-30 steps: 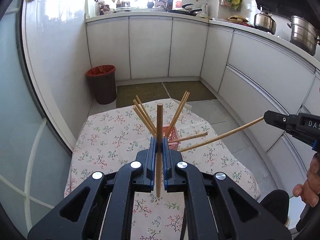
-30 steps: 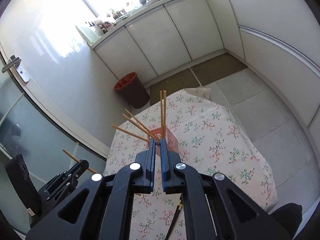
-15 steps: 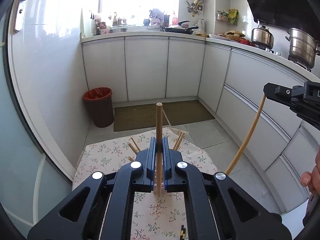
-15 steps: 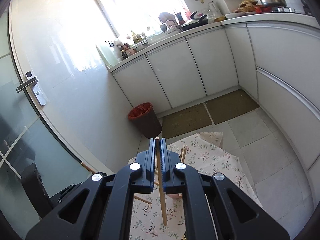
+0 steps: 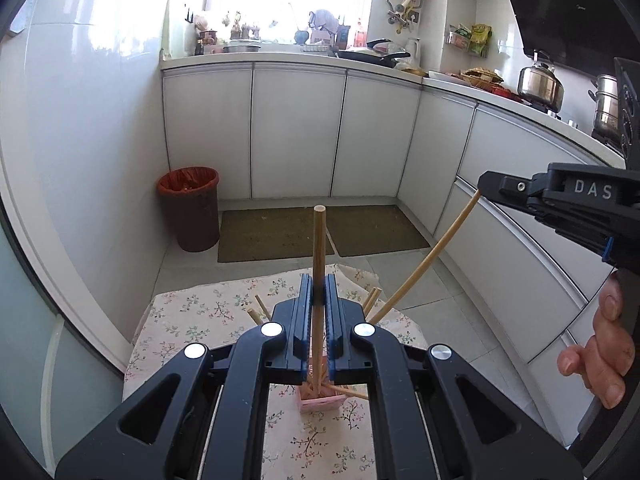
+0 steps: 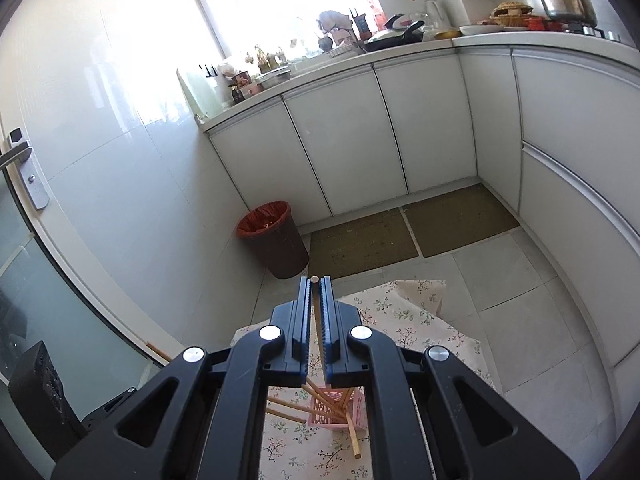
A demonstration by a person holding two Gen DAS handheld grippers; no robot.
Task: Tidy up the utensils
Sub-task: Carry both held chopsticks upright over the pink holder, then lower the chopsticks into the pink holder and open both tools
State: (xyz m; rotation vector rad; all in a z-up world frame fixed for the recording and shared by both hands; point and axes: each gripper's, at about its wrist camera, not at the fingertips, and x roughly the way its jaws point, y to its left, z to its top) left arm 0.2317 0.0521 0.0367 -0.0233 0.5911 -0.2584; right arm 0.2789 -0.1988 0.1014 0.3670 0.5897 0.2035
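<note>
I have both the left gripper (image 5: 319,300) & right gripper (image 6: 315,304) clamped on one wooden chopstick (image 5: 318,264) each above the small pink perforated plastic basket (image 6: 340,410); risk: tips snag leaning sticks, tipping it.

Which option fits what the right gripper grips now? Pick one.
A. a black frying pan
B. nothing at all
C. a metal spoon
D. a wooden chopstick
D: the right gripper is shut on a slim wooden chopstick, whose shaft slants down toward the pink slotted plastic basket on the floral tablecloth.
</note>
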